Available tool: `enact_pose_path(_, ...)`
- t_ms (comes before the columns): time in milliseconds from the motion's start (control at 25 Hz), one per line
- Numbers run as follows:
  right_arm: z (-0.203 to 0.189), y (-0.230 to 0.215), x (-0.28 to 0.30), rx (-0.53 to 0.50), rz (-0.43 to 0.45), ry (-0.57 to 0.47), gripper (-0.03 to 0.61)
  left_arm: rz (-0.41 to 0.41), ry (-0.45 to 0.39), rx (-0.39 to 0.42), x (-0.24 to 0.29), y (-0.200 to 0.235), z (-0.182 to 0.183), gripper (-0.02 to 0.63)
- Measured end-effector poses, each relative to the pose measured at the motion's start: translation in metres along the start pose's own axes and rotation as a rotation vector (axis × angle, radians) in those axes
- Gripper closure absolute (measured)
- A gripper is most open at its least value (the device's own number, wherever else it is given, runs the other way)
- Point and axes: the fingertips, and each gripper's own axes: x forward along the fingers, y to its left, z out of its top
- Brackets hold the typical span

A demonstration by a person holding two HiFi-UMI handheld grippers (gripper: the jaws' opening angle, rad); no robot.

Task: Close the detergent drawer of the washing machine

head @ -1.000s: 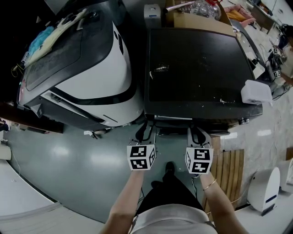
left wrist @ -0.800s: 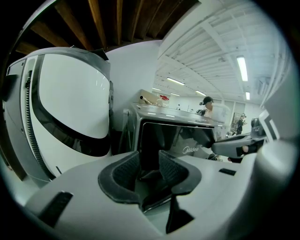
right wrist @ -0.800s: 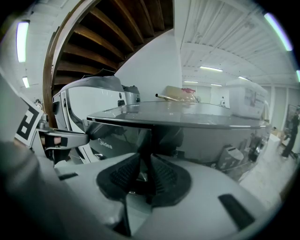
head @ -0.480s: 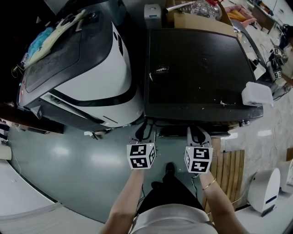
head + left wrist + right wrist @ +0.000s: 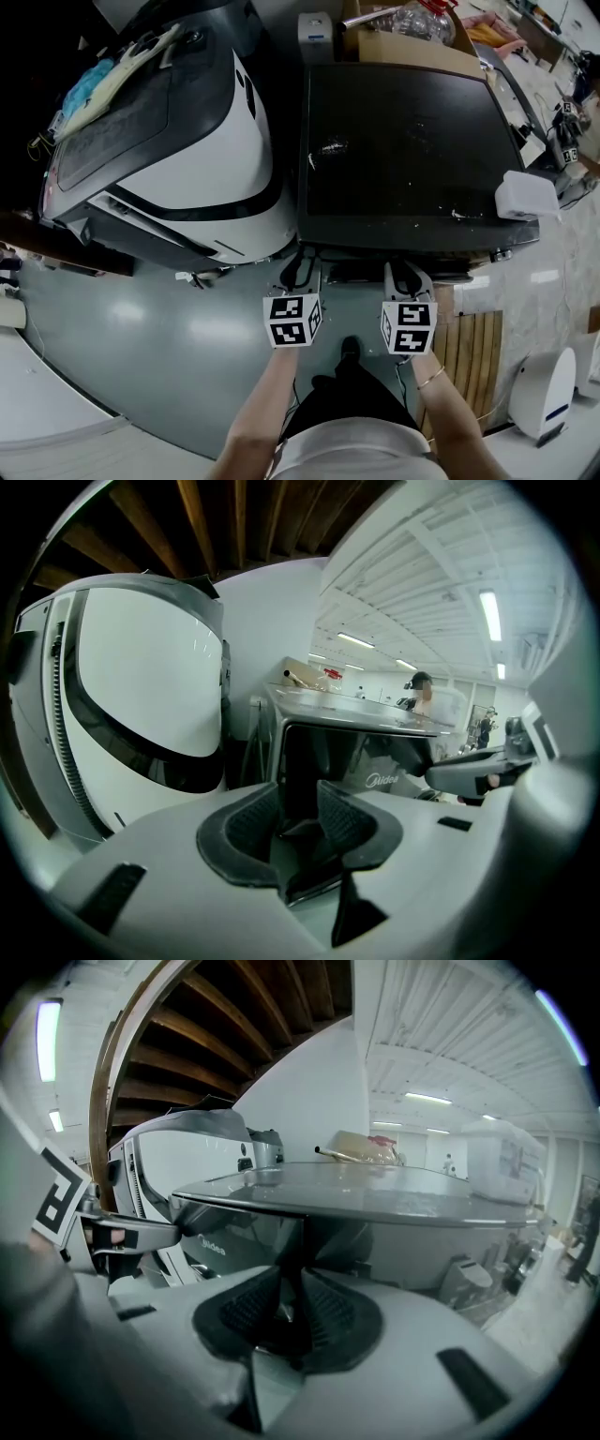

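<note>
The left gripper [image 5: 295, 267] has spread jaws, the right gripper [image 5: 404, 271] narrowly parted jaws; both are empty. The detergent drawer [image 5: 352, 272] looks rigid and probably slides lightly; push its front.

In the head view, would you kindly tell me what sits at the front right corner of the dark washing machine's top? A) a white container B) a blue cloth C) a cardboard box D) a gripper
A: a white container rests at that corner of the dark washing machine, while the blue cloth lies on the white machine at the left.
</note>
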Motion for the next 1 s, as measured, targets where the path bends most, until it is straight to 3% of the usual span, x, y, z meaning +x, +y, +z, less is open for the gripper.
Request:
enact_pose_path(360,0.021,0.008,-0.025,-0.018,0.052,-0.077,0.502,0.005,-0.009,0.013,-0.014,-0.001,0.007,0.528)
enact_pose_path(1000,0.058,0.031,-0.078,0.021,0.146,-0.237,0.538,-0.009,-0.148,0.023,-0.071,-0.020,0.043,0.566)
